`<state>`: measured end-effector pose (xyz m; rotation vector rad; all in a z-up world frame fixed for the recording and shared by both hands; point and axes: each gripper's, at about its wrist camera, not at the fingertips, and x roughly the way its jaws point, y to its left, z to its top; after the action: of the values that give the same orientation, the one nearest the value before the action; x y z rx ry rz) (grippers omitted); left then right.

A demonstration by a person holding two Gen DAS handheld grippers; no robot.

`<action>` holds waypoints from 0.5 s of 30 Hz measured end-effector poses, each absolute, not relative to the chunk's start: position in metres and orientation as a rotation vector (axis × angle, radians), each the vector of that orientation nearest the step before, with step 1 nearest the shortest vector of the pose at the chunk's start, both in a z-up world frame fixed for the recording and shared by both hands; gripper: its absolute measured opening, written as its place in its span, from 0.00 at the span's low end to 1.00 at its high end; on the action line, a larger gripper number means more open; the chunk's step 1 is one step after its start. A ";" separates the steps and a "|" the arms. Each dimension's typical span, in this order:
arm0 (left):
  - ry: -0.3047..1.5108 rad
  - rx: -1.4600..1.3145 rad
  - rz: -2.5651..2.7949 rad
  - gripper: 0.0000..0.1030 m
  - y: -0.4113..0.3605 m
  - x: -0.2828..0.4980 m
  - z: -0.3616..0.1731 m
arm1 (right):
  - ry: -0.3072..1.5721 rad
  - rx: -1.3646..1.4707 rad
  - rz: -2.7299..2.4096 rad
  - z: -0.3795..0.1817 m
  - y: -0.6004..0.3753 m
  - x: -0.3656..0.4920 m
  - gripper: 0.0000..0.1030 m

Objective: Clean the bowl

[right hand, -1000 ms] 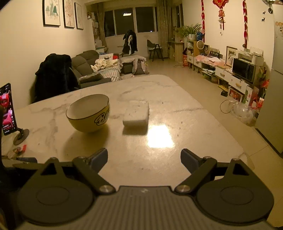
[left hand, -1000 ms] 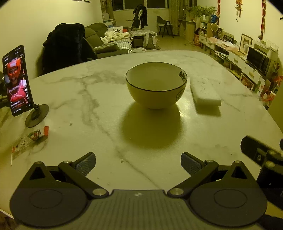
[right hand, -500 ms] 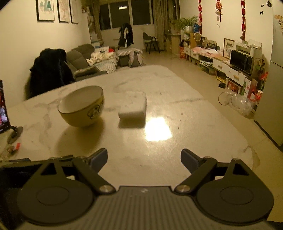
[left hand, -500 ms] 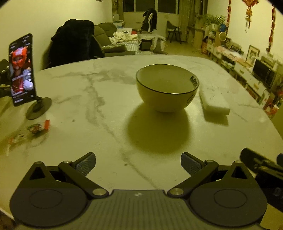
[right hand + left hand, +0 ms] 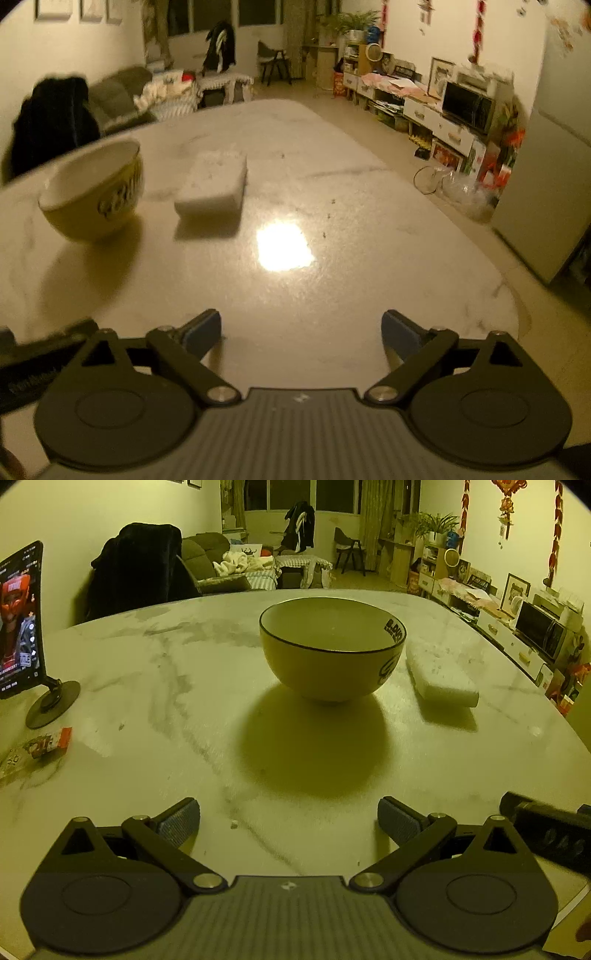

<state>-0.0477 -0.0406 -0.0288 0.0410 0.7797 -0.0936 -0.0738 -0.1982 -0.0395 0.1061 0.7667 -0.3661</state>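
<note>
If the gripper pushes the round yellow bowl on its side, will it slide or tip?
The round yellow ceramic bowl rests on a narrow foot, so a high push may rock it. The polished marble table looks smooth, so a low push probably slides it. It looks glazed, likely slippery and breakable.

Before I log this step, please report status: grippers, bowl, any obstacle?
Left gripper open, empty. Right gripper open, empty. Bowl upright on table, untouched; sponge beside it. Path clear.
</note>
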 end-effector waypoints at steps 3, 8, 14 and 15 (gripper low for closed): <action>0.785 0.039 -0.094 1.00 -0.039 -0.046 -0.030 | 0.765 0.113 -0.361 -0.051 -0.212 -0.066 0.98; 0.804 0.037 -0.095 1.00 -0.040 -0.044 -0.028 | 0.774 0.115 -0.344 -0.062 -0.241 -0.060 1.00; 0.806 0.037 -0.095 1.00 -0.040 -0.044 -0.028 | 0.779 0.117 -0.355 -0.060 -0.258 -0.055 1.00; 0.807 0.038 -0.096 1.00 -0.041 -0.044 -0.028 | 0.779 0.117 -0.357 -0.059 -0.260 -0.054 1.00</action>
<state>-0.0440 -0.0410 -0.0278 0.0380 0.8073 -0.0956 -0.0541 -0.2603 -0.0587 0.1167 0.7794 -0.3567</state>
